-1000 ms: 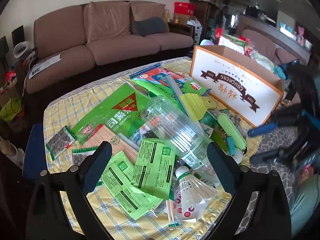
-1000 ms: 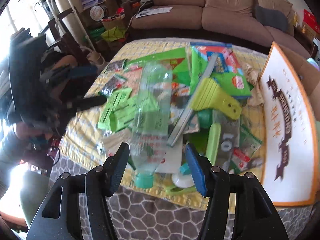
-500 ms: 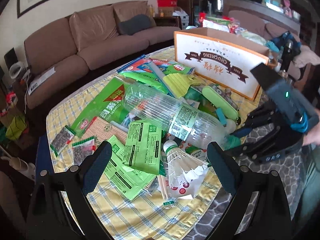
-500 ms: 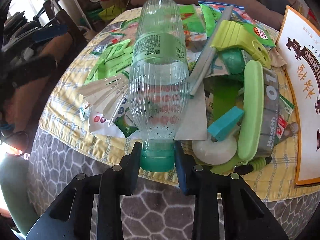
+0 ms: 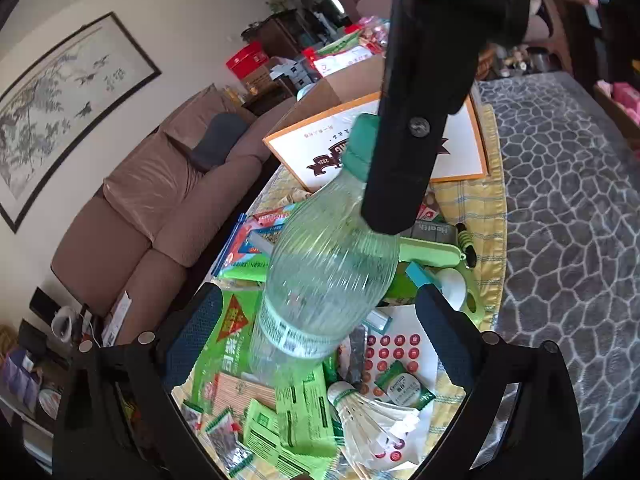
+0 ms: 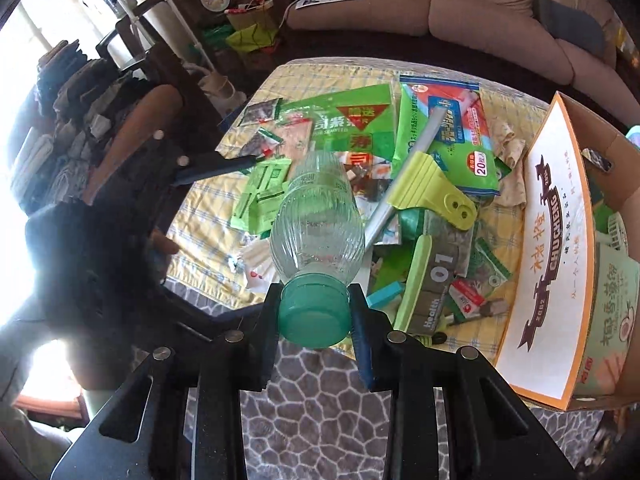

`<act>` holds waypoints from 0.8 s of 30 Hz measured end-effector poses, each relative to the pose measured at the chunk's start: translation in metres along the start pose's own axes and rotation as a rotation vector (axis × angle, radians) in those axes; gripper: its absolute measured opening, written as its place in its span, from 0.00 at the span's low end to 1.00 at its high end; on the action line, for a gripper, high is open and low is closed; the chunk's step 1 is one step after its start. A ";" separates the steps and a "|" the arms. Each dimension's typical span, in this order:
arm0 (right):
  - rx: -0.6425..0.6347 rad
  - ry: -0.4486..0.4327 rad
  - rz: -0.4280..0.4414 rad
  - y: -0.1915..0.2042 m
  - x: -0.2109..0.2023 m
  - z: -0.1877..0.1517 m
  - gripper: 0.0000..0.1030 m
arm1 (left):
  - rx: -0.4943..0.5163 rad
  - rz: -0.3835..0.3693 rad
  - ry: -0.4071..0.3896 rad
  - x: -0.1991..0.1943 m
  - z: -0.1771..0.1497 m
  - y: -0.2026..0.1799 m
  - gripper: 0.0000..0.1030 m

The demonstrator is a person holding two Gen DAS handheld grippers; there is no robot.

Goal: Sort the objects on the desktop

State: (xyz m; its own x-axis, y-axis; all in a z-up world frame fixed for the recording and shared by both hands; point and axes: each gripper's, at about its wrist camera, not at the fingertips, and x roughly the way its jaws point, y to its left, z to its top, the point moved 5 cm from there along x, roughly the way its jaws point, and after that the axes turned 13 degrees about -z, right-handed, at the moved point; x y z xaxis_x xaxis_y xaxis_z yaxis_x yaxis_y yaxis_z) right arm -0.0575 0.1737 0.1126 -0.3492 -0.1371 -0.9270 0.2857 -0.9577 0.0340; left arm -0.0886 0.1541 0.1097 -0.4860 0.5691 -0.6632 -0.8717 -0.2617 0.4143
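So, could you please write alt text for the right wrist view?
The right tongs grip a clear plastic bottle by its green cap, above a yellow checked tablecloth littered with green packets. An open cardboard box stands at right.

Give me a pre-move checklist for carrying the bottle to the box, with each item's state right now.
1. Right gripper clamped on the bottle's green cap: ok.
2. Plastic bottle lifted clear of the clutter: cannot tell; its base is hidden.
3. Left gripper out of the way: not ok; its open fingers flank the bottle body.
4. Cardboard box open to receive: ok.
5. Room left in the box: cannot tell; some items already sit inside.
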 end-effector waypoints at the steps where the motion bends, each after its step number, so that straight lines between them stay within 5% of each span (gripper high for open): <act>1: -0.013 0.009 0.005 0.004 -0.002 0.002 0.31 | 0.021 0.011 0.003 0.004 0.004 0.001 0.94; 3: -0.037 0.019 -0.002 0.009 -0.003 0.006 0.31 | 0.039 -0.035 -0.034 0.006 0.011 0.001 0.95; 4: -0.035 0.017 0.002 0.008 -0.005 0.009 0.31 | 0.020 -0.066 -0.043 0.009 0.013 0.004 0.86; 5: -0.017 0.008 0.012 0.005 -0.008 0.013 0.31 | -0.023 -0.098 -0.046 0.010 0.014 0.010 0.61; 6: 0.005 0.003 0.029 0.001 -0.009 0.016 0.32 | -0.070 -0.109 -0.047 0.014 0.015 0.019 0.59; 11: 0.102 -0.061 0.161 -0.009 -0.024 0.027 0.34 | -0.337 -0.276 -0.114 0.012 0.015 0.061 0.59; 13: 0.145 -0.133 0.178 -0.017 -0.038 0.032 0.75 | -0.485 -0.338 -0.174 0.006 0.014 0.087 0.59; 14: 0.172 -0.177 0.189 -0.026 -0.047 0.033 0.81 | -0.547 -0.357 -0.201 0.002 0.013 0.100 0.59; 17: 0.234 -0.271 0.205 -0.047 -0.063 0.025 0.83 | -0.767 -0.503 -0.321 -0.013 0.002 0.139 0.59; 20: 0.155 -0.322 0.148 -0.045 -0.058 0.005 0.86 | -0.956 -0.761 -0.512 -0.033 -0.012 0.163 0.59; 22: 0.115 -0.344 0.194 -0.031 -0.051 -0.011 0.86 | -1.011 -0.889 -0.639 -0.050 -0.025 0.173 0.59; 24: 0.050 -0.365 0.263 -0.008 -0.047 -0.026 0.86 | -1.028 -0.922 -0.704 -0.060 -0.035 0.181 0.59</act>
State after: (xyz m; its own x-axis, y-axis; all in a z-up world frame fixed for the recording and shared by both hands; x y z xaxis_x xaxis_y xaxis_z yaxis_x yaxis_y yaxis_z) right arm -0.0200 0.1947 0.1458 -0.5647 -0.4490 -0.6925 0.3665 -0.8882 0.2771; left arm -0.2191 0.0454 0.2031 0.0943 0.9905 0.0997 -0.6515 0.1371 -0.7462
